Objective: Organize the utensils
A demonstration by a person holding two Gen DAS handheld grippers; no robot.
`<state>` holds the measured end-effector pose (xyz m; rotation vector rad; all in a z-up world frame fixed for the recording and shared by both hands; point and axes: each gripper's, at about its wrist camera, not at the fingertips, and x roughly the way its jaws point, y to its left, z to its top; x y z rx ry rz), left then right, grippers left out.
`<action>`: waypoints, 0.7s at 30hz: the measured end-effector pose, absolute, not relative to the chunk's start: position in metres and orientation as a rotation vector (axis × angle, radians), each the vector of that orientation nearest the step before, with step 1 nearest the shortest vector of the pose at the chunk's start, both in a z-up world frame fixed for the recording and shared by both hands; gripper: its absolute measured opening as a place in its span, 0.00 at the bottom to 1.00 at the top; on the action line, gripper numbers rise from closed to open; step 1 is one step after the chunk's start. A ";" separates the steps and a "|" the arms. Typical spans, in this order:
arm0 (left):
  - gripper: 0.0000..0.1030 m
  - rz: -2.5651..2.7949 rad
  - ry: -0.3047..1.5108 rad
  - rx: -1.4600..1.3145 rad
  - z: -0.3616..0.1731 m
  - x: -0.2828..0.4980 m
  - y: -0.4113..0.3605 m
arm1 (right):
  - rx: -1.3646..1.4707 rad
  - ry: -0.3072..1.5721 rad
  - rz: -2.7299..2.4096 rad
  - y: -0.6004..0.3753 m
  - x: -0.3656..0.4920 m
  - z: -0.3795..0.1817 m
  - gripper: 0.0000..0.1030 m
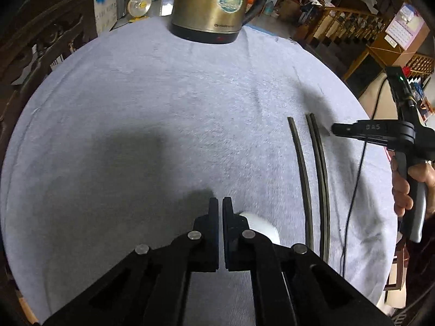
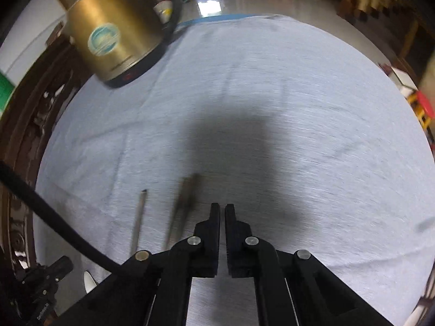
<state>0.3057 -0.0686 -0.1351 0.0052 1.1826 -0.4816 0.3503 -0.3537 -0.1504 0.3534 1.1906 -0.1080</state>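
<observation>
Left wrist view: the left claw (image 1: pixel 220 203) sits at the bottom centre of the frame, its jaws closed with nothing between them. Just right of it and partly behind its right finger lies a white rounded thing (image 1: pixel 261 224), too blurred to name. Further right, three dark chopsticks (image 1: pixel 304 179) lie lengthwise on the grey cloth covering the tabletop (image 1: pixel 136 95): one alone, two touching as a pair. At the right edge a hand (image 1: pixel 407 187) holds the right claw (image 1: pixel 335 129), its tip just right of the chopsticks' far ends. A brass-coloured electric kettle (image 1: pixel 214 2) stands at the top centre.

Right wrist view: the picture is motion-blurred. The right claw (image 2: pixel 222 207) is closed and empty at the bottom centre. The chopsticks (image 2: pixel 140 217) lie just left of it on the tabletop (image 2: pixel 312 108). The kettle (image 2: pixel 114 32) is in the upper left. A black cable (image 2: pixel 54 217) crosses the lower left.
</observation>
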 end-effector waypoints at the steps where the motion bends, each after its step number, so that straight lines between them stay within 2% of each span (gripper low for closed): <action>1: 0.04 -0.481 1.192 -0.003 -0.135 0.305 -0.067 | 0.395 1.184 -0.106 -0.361 0.347 -0.150 0.04; 3: 0.09 -0.492 1.216 -0.018 -0.139 0.305 -0.070 | 0.489 1.171 -0.080 -0.371 0.341 -0.148 0.08; 5: 0.28 -0.493 1.249 -0.036 -0.143 0.303 -0.074 | 0.549 1.169 -0.049 -0.372 0.340 -0.147 0.08; 6: 0.31 -0.501 1.267 -0.052 -0.147 0.300 -0.075 | 0.548 1.171 -0.043 -0.368 0.341 -0.147 0.09; 11: 0.35 -0.513 1.280 -0.050 -0.153 0.293 -0.095 | 0.536 1.193 -0.057 -0.352 0.358 -0.154 0.10; 15: 0.35 -0.496 1.251 -0.016 -0.154 0.294 -0.112 | 0.469 1.211 -0.096 -0.340 0.378 -0.162 0.12; 16: 0.31 -0.493 1.237 0.002 -0.153 0.295 -0.115 | 0.444 1.209 -0.102 -0.336 0.382 -0.160 0.12; 17: 0.21 -0.485 1.219 0.026 -0.154 0.296 -0.118 | 0.421 1.209 -0.111 -0.332 0.384 -0.159 0.12; 19: 0.08 -0.472 1.189 0.056 -0.155 0.302 -0.124 | 0.366 1.211 -0.129 -0.324 0.393 -0.159 0.12; 21: 0.04 -0.474 1.171 0.047 -0.156 0.312 -0.125 | 0.336 1.226 -0.128 -0.318 0.400 -0.155 0.15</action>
